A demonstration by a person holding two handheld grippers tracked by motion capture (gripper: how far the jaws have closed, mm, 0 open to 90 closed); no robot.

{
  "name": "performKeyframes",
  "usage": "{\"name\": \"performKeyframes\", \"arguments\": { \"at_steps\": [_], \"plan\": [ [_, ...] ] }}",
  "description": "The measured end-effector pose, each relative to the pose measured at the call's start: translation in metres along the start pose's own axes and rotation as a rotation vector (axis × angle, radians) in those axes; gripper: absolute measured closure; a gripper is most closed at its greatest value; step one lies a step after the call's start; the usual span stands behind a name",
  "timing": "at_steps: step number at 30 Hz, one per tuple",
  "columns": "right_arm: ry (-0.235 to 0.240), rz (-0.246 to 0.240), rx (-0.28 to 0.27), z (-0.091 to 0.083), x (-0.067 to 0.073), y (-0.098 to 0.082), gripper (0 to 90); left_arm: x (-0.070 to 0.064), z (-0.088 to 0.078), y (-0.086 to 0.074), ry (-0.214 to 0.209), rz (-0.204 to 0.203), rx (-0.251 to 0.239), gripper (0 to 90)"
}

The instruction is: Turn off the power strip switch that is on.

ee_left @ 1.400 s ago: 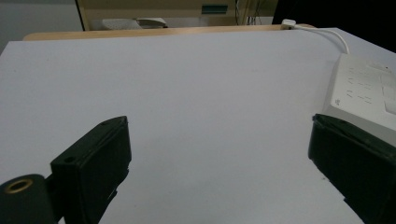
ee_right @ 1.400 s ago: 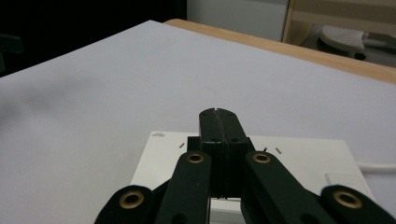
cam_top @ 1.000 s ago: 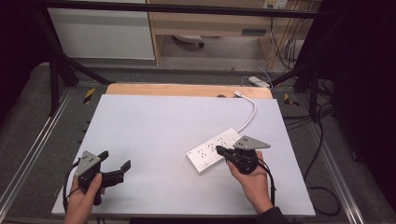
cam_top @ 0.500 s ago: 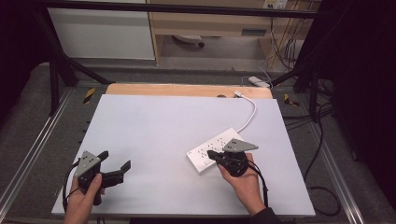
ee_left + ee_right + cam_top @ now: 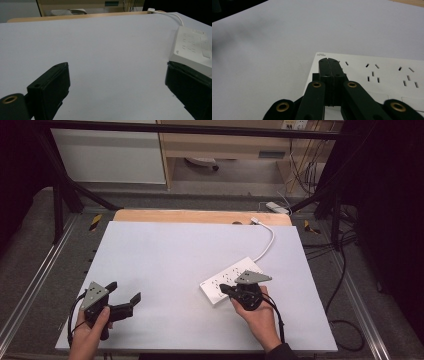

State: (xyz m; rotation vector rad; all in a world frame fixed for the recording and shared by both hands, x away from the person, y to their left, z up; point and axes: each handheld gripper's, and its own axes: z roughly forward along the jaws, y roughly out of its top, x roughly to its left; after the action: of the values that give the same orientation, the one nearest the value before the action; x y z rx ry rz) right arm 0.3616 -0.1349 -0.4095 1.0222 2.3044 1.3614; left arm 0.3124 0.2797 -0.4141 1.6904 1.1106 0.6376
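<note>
The desk [image 5: 165, 255] is a pale, flat surface with a strip of bare wood along its far edge. On its right half, nearer the front edge than the far one, lies a white power strip [image 5: 227, 281], set at a slant; its white cord [image 5: 267, 242] curves away to a plug at the far edge. The right gripper [image 5: 223, 288] hovers over the near end of the strip, its jaws clenched together with nothing between them; in the right gripper view the closed tips [image 5: 329, 65] sit above the strip's [image 5: 372, 75] corner, beside the socket slots. The left gripper [image 5: 122, 296] rests near the front left corner, jaws released and spread wide over bare desk.
</note>
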Motion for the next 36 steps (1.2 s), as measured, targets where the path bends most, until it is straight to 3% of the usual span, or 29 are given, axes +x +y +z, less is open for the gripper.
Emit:
{"name": "performKeyframes", "arguments": {
  "at_steps": [36],
  "plan": [
    [0.006, 0.025, 0.022, 0.011, 0.000, -0.008, 90.0, -0.002, 0.003, -0.001, -0.006, 0.017, 0.027, 6.1]
  ]
}}
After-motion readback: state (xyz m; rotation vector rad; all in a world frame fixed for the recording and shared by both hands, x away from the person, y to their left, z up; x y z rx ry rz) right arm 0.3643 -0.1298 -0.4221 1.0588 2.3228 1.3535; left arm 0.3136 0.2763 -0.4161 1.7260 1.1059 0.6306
